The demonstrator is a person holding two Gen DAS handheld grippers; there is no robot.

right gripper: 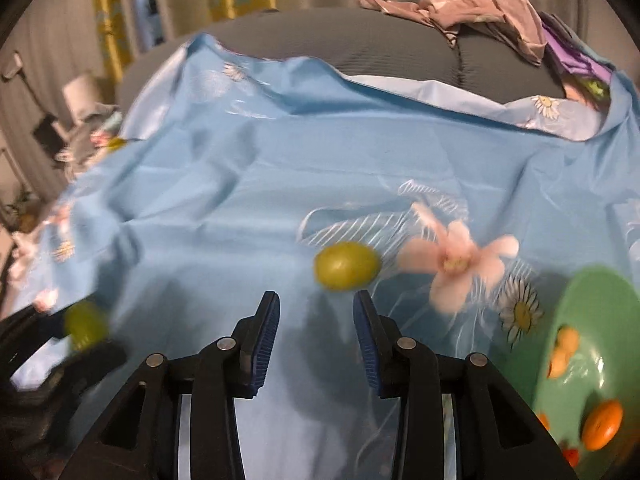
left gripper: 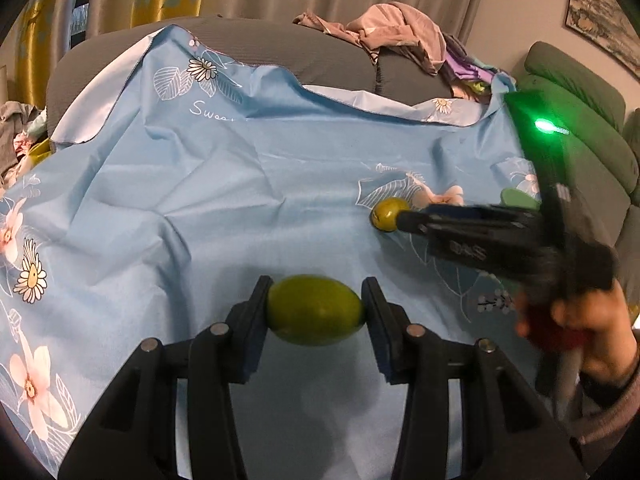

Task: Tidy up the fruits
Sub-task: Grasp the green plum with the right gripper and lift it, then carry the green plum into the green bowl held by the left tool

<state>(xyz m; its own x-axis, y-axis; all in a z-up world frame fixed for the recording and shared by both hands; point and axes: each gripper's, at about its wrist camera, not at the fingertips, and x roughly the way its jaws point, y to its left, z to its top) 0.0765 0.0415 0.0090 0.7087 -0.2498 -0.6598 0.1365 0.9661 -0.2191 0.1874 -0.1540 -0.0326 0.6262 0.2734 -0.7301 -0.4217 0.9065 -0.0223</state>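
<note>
My left gripper [left gripper: 316, 308] is shut on a green oval fruit [left gripper: 315, 310] and holds it above the blue flowered cloth [left gripper: 224, 184]. The same fruit shows blurred at the left of the right wrist view [right gripper: 85, 325]. My right gripper [right gripper: 316, 312] is open and empty. A second green fruit [right gripper: 346, 266] lies on the cloth just beyond its fingertips, a little to the right. In the left wrist view this fruit [left gripper: 387, 214] sits at the tip of the right gripper [left gripper: 404, 220].
A green plate [right gripper: 588, 300] with orange fruit pictures lies at the right edge of the cloth. A grey cushion [left gripper: 340, 60] with piled clothes [left gripper: 400, 32] stands behind the cloth. A green sofa [left gripper: 580, 92] is at the far right.
</note>
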